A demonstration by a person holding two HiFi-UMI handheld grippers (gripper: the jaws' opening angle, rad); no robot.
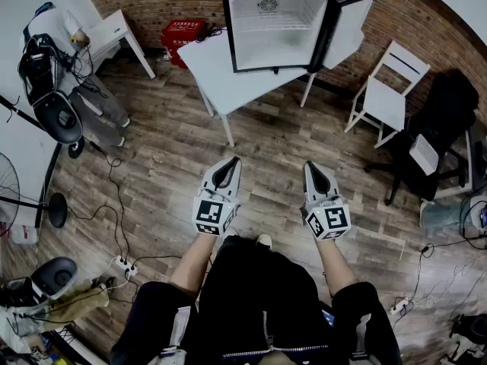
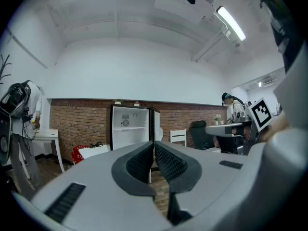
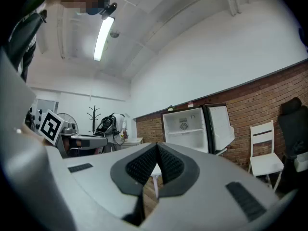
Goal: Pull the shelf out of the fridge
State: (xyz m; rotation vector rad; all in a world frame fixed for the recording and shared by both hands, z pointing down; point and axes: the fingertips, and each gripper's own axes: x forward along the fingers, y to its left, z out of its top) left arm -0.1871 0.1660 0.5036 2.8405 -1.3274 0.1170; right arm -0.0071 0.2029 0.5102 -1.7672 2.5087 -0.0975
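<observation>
A small black fridge (image 1: 275, 23) stands on a white table (image 1: 221, 74) by the brick wall, its door (image 1: 348, 27) swung open to the right. Inside, a pale shelf (image 1: 271, 26) crosses the white interior. The fridge (image 2: 130, 126) also shows far ahead in the left gripper view, and the fridge (image 3: 190, 126) in the right gripper view. My left gripper (image 1: 230, 164) and right gripper (image 1: 311, 167) are held side by side over the wood floor, well short of the table. Both are shut with nothing between their jaws.
A white chair (image 1: 386, 93) stands right of the table, a black office chair (image 1: 437, 139) beyond it. A red crate (image 1: 181, 33) sits at the wall. A person (image 1: 57, 29) works at a white desk (image 1: 114, 33) far left. Cables and a power strip (image 1: 125, 266) lie on the floor.
</observation>
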